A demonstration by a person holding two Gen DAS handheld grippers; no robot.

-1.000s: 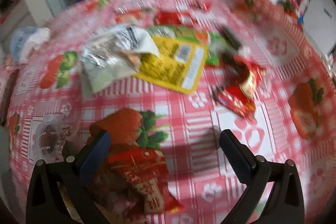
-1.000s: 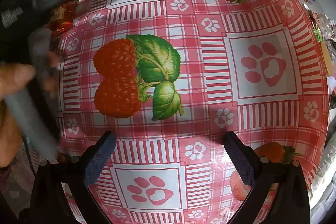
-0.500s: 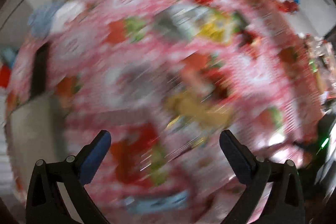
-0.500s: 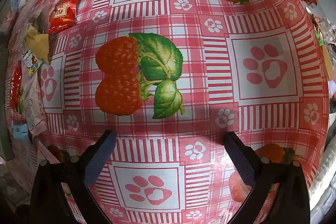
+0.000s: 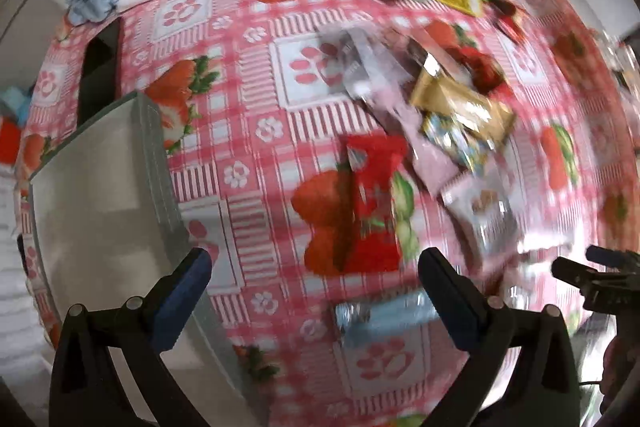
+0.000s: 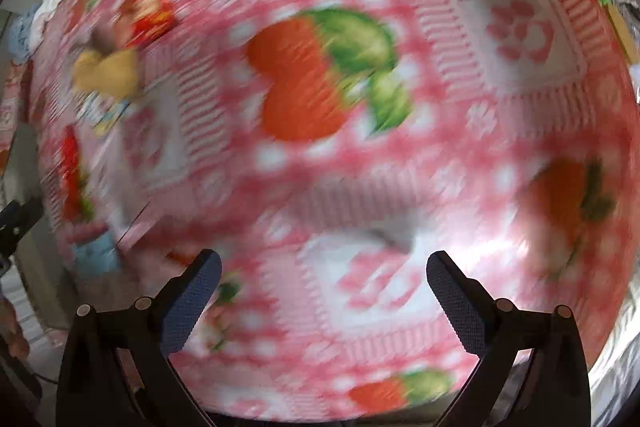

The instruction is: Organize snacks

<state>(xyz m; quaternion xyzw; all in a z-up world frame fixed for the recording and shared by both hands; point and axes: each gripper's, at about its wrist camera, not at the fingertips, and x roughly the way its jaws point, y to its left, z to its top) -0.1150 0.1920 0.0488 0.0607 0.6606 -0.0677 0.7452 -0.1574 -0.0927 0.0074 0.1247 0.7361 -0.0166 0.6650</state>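
Between picks: left gripper [image 5: 312, 263] spread and empty above red snack packet [image 5: 372, 203] at frame centre; right gripper [image 6: 324, 267] likewise agape. Next: descend squarely, pinch packet, carry to grey box [image 5: 108, 187] lower left.

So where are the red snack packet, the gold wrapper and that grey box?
red snack packet [image 5: 374, 203], left wrist view, middle of its face
gold wrapper [image 5: 464, 107], left wrist view, centre of the foil
grey box [image 5: 100, 195], left wrist view, pale inner wall
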